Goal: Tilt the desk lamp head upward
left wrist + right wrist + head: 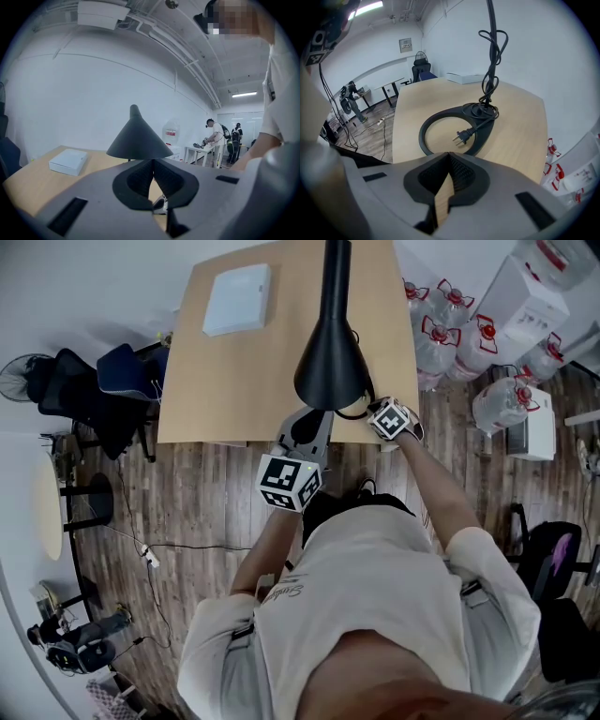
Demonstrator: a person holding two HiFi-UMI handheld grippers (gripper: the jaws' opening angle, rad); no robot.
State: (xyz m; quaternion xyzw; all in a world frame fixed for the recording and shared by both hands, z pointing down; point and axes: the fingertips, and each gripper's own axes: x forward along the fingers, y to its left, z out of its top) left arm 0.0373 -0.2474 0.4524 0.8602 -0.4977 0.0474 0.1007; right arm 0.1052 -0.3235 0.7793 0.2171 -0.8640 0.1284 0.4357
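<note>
A black desk lamp stands on the wooden desk point(216, 381), its cone head point(330, 371) facing down and its stem point(336, 268) running off the top of the frame. My left gripper point(314, 423) is shut and empty, just in front of the cone's near rim; the cone point(138, 138) rises right beyond the jaws point(153, 161). My right gripper point(372, 411) is at the desk's front edge, to the right of the cone. It point(449, 157) is shut on nothing and points at the ring-shaped lamp base point(426, 126), where the plug point(461, 137) and coiled cord point(490, 70) lie.
A flat white box point(238, 298) lies at the desk's far left. Several water bottles point(441, 329) and white cartons point(520, 306) stand on the floor to the right. Dark chairs point(103, 390) sit left of the desk. People point(215, 140) work at a far table.
</note>
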